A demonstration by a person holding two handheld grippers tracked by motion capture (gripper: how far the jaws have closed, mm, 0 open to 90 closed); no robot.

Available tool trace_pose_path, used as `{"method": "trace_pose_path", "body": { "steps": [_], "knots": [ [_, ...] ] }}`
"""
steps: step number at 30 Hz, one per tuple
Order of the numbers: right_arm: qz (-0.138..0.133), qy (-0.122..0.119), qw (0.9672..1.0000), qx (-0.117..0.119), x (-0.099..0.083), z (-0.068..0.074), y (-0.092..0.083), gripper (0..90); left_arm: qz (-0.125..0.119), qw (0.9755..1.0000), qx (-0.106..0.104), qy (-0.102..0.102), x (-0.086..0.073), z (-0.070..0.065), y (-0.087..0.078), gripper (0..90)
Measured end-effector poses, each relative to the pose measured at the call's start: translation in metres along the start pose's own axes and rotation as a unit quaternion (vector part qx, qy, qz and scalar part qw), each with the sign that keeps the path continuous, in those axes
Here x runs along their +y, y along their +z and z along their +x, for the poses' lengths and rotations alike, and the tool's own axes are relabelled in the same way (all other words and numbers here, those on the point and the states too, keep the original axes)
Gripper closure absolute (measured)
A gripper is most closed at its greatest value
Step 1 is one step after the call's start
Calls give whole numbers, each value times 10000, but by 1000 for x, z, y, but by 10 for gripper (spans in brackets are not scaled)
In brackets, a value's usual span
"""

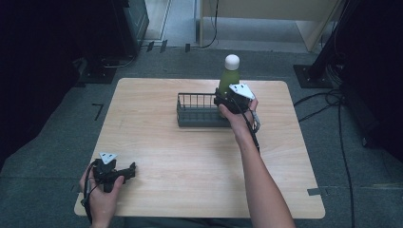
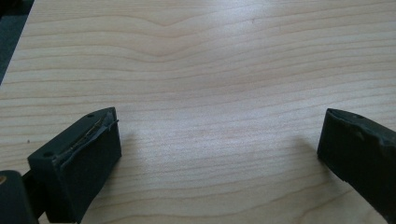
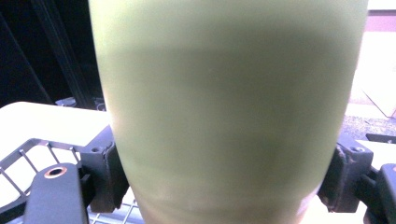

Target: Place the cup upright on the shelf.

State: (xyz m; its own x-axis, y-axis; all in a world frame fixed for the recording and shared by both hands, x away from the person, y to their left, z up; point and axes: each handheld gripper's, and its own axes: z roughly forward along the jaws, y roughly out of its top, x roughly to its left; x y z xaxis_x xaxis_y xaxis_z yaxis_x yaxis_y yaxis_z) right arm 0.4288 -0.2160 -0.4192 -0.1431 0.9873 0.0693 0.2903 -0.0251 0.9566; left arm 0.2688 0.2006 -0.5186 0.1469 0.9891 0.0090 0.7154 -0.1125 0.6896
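From above the near edge we look forward and down over the whole table (image 1: 190, 166). Our left gripper view skims close over its bare wood (image 2: 210, 70). Our right gripper view faces, level and very close, the green bottle (image 3: 229, 107), which our high view shares (image 1: 229, 78).

Bottle (image 1: 230, 75) upright at the basket's (image 1: 196, 114) right end — basket mid-table (image 1: 157, 156).

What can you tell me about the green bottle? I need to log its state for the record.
The green bottle has a matte olive-green body, smooth and opaque, and a rounded white cap. It stands upright at the right end of the dark wire basket, at the far middle of the wooden table. The right gripper clamps its lower body, one black jaw on each side. Whether its base rests on the basket floor cannot be seen.
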Motion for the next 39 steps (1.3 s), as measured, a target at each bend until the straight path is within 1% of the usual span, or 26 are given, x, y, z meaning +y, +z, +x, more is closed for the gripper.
{"method": "trace_pose_path", "body": {
  "steps": [1, 5, 7, 9, 11, 14, 18, 21, 22, 24, 30, 33, 35, 39],
  "knots": [
    [2, -5, 10000, 10, 0, 0, 0, 193, -1, 10000, 0, 1, 0, 0, 0, 1],
    [47, 117, 9999, 77, 0, -3, 0, 186, -2, 10000, -1, 0, 0, 0, 0, 1],
    [68, 123, 9999, 94, 0, -3, 0, 175, 0, 10000, 0, 1, 0, 0, 0, 1],
    [113, 209, 9997, 79, 0, -3, 1, 142, -2, 10000, 0, 1, 0, 0, 0, 1],
    [227, 371, 9989, 159, 0, -5, 1, 124, -1, 10000, 1, 2, 0, 0, 0, 1],
    [268, 431, 9986, 175, -1, -7, 0, 122, -3, 10000, 2, 1, 0, 0, 0, 1],
    [304, 400, 9985, 204, -1, -8, -4, 115, -2, 10000, 2, 2, 0, 0, 0, 1],
    [448, 445, 9974, 351, 1, -8, -9, 44, -1, 10000, 0, 2, 0, 0, 0, 1],
    [448, 445, 9974, 351, 1, -8, -9, 44, -1, 10000, 0, 2, 0, 0, 0, 1],
    [447, 433, 9972, 406, 2, -10, -15, 29, 0, 10000, 0, 1, 0, 0, 0, 1],
    [424, 364, 9975, 431, 2, -13, -26, 13, -2, 10000, 2, 2, 0, 0, 0, 1],
    [472, 351, 9972, 454, 0, -15, -31, 0, -3, 10000, 1, 3, 0, 0, 0, 1],
    [490, 340, 9970, 493, -3, -17, -36, 0, -4, 10000, 1, 3, 0, 0, 0, 1],
    [495, 346, 9969, 497, -8, -24, -45, 0, -4, 10000, 1, 2, 0, 0, 0, 1]
  ]
}}
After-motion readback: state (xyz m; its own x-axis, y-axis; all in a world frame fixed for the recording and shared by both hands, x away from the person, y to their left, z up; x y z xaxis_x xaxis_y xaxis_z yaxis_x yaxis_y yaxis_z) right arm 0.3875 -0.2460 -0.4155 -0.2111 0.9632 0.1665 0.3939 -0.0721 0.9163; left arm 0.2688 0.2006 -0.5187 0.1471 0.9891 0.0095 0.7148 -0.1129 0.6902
